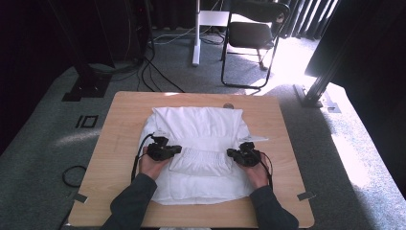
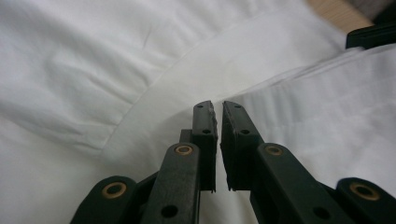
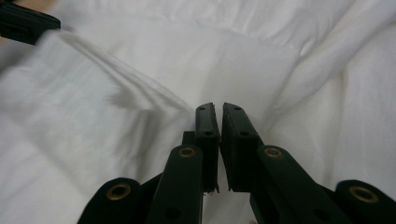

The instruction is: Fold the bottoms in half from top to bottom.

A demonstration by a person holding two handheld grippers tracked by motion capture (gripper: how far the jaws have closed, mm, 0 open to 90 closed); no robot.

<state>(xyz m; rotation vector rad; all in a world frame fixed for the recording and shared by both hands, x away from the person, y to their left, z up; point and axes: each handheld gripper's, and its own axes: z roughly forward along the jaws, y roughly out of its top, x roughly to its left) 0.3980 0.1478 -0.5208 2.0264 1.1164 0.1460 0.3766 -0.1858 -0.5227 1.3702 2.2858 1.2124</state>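
High view, garment: the white folded cloth garment with a gathered elastic band (image 1: 198, 143) lies across the middle of your light wooden table (image 1: 119, 143), its nearer folded edge close to your side
High view, left tongs: your left gripper (image 1: 176, 150) rests low on the left end of the gathered band, your hand behind it, the black cable looping off to the left
High view, right tongs: your right gripper (image 1: 231, 153) sits on the right end of the same band, facing the left one, the two well apart with the band between them
High view, surroundings: a black folding chair (image 1: 251, 33) stands on the grey carpet beyond the table, beside a white stand post (image 1: 196, 33)

Left gripper view, tongs: your left gripper (image 2: 217, 106) has its jaws drawn together, a thin slit between the pads, and nothing visibly caught in that slit
Left gripper view, garment: the white garment (image 2: 93, 70) lies all around the tips; a curved seam runs past them and a folded layer edge meets them from the right
Left gripper view, far corner: the other gripper's black jaw (image 2: 371, 35) shows at the upper right, by a strip of table

Right gripper view, tongs: your right gripper (image 3: 217, 107) is likewise closed to a narrow slit, and you hold no cloth between the pads that can be seen
Right gripper view, garment: the garment (image 3: 243, 51) lies under the tips, a blurred fold at left
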